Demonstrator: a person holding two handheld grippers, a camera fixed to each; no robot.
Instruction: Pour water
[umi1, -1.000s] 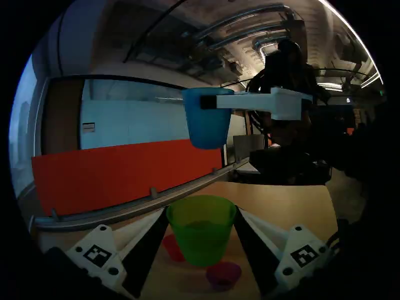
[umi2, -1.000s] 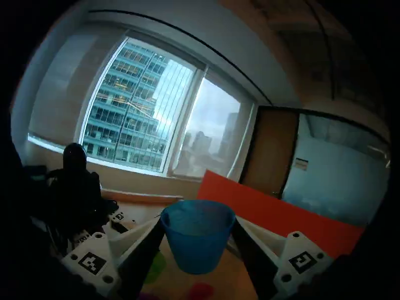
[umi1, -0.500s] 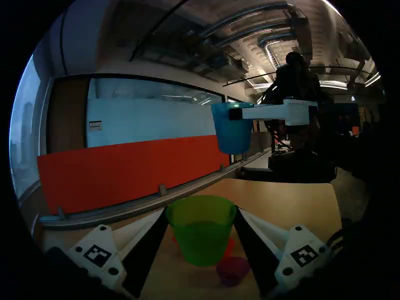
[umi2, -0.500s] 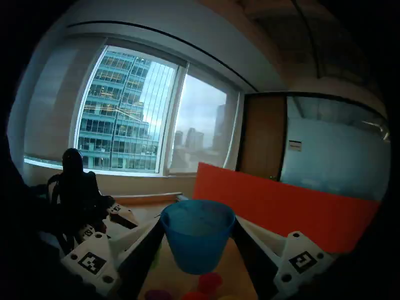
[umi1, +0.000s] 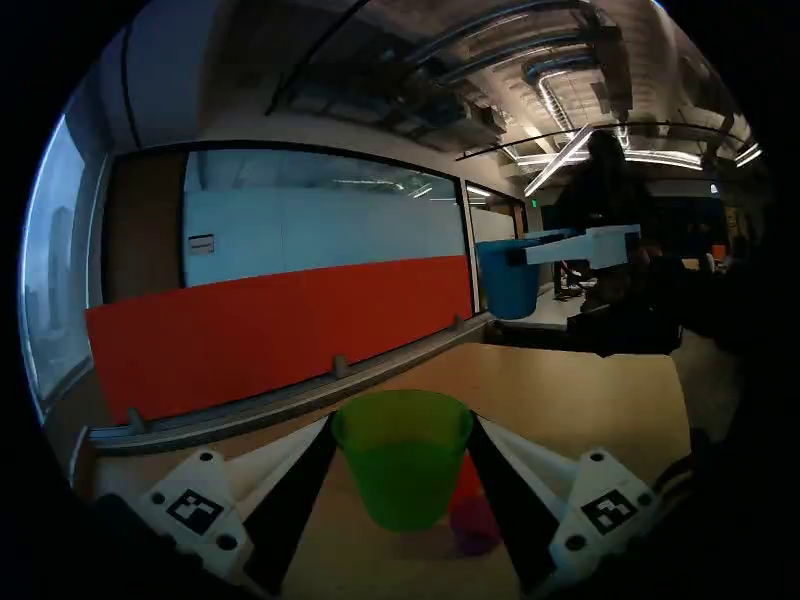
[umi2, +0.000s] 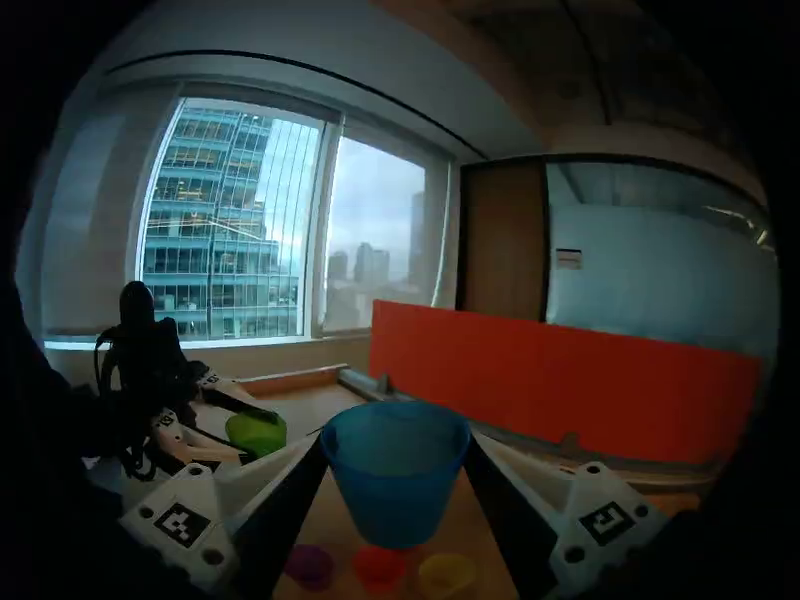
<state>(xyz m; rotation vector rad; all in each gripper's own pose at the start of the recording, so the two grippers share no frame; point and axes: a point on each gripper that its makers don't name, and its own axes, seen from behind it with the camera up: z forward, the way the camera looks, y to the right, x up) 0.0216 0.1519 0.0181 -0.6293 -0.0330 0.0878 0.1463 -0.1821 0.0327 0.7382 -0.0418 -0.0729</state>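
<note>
the left claw (umi1: 400, 432) pinches the green cup (umi1: 403, 485) upright above the counter (umi1: 570, 395) while the right claw (umi2: 396, 445) pinches the blue cup (umi2: 396, 490) upright, well apart, so a clean pour likely needs one rim brought just over the other before tipping slowly.

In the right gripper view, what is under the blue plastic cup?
On the wooden table below the blue plastic cup stand a small purple cup, a small red cup and a small yellow cup. The blue cup covers the table behind them.
</note>
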